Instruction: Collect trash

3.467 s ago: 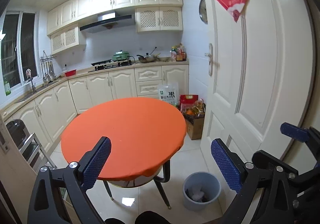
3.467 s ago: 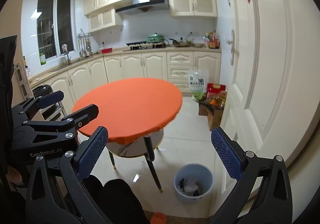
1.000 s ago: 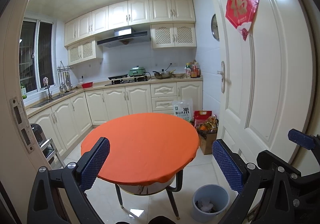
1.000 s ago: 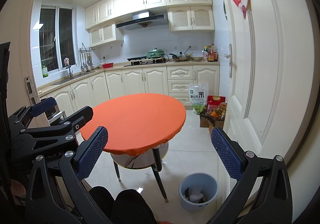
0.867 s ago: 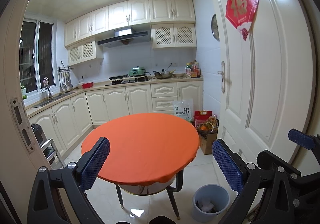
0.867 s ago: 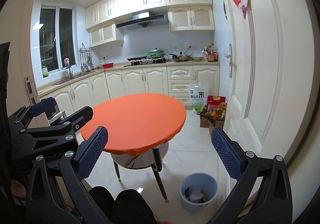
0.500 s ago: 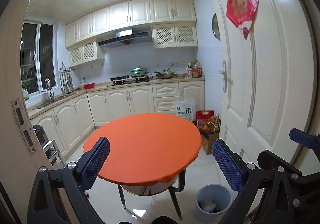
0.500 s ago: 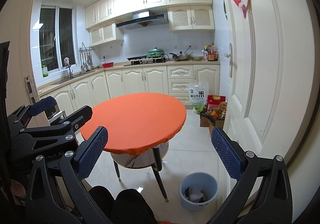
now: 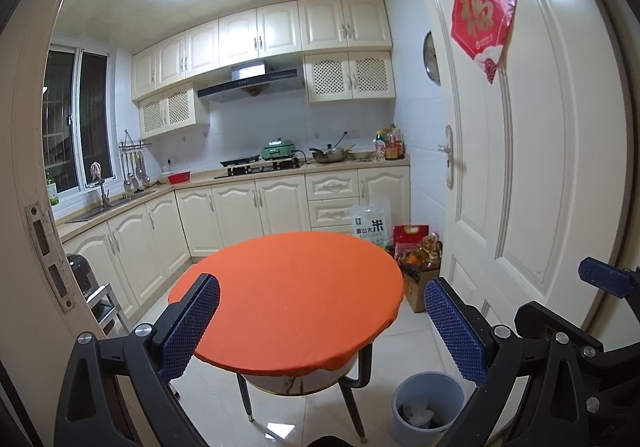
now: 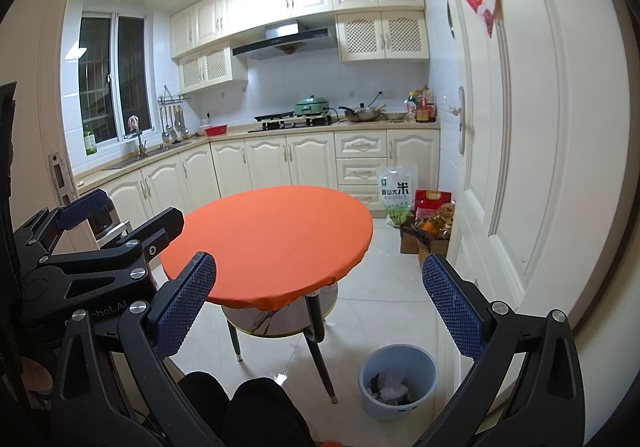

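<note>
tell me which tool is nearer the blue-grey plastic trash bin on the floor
Right, by a small margin. The right tool is held up and back from the blue-grey plastic trash bin; the left tool is alongside it, further left.

Both your wrist cameras look from the doorway into the kitchen, held high and well back from the round orange table [image 9: 292,295]. Your left view sits left of the right one. Both share the table, the blue bin [image 10: 396,381], the cabinets [image 9: 256,207] and the door [image 10: 520,167].
</note>
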Available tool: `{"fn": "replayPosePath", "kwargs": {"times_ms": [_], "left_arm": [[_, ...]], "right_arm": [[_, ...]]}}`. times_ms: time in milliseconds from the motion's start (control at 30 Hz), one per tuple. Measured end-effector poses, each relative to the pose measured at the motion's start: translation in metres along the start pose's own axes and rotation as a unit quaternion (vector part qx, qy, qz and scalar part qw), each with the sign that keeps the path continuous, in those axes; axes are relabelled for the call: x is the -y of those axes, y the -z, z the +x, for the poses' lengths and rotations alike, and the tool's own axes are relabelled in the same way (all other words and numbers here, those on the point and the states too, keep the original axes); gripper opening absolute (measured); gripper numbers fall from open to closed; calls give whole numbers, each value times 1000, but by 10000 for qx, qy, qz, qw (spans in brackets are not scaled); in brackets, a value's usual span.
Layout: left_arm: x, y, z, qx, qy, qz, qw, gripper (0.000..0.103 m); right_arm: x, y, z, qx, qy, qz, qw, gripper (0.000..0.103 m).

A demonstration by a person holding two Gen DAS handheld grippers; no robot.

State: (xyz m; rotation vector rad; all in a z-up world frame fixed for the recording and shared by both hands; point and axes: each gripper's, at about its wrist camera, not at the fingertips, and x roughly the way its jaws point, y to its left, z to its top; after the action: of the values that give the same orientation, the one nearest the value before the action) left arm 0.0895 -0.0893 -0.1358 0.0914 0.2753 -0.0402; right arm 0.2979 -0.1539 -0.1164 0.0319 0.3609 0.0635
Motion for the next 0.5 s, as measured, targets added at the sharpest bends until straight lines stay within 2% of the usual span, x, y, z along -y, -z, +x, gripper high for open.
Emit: {"fn": "replayPosePath", "kwargs": {"times_ms": [333, 500], "left_arm": [[-5, 0, 12, 29, 43, 56, 10000, 101], [-12, -2, 40, -69, 153, 9, 9999, 101]], "right_arm": [[-2, -3, 9, -36, 30, -28, 10000, 103], [0, -8, 26, -141, 83, -18, 9999, 103]]}}
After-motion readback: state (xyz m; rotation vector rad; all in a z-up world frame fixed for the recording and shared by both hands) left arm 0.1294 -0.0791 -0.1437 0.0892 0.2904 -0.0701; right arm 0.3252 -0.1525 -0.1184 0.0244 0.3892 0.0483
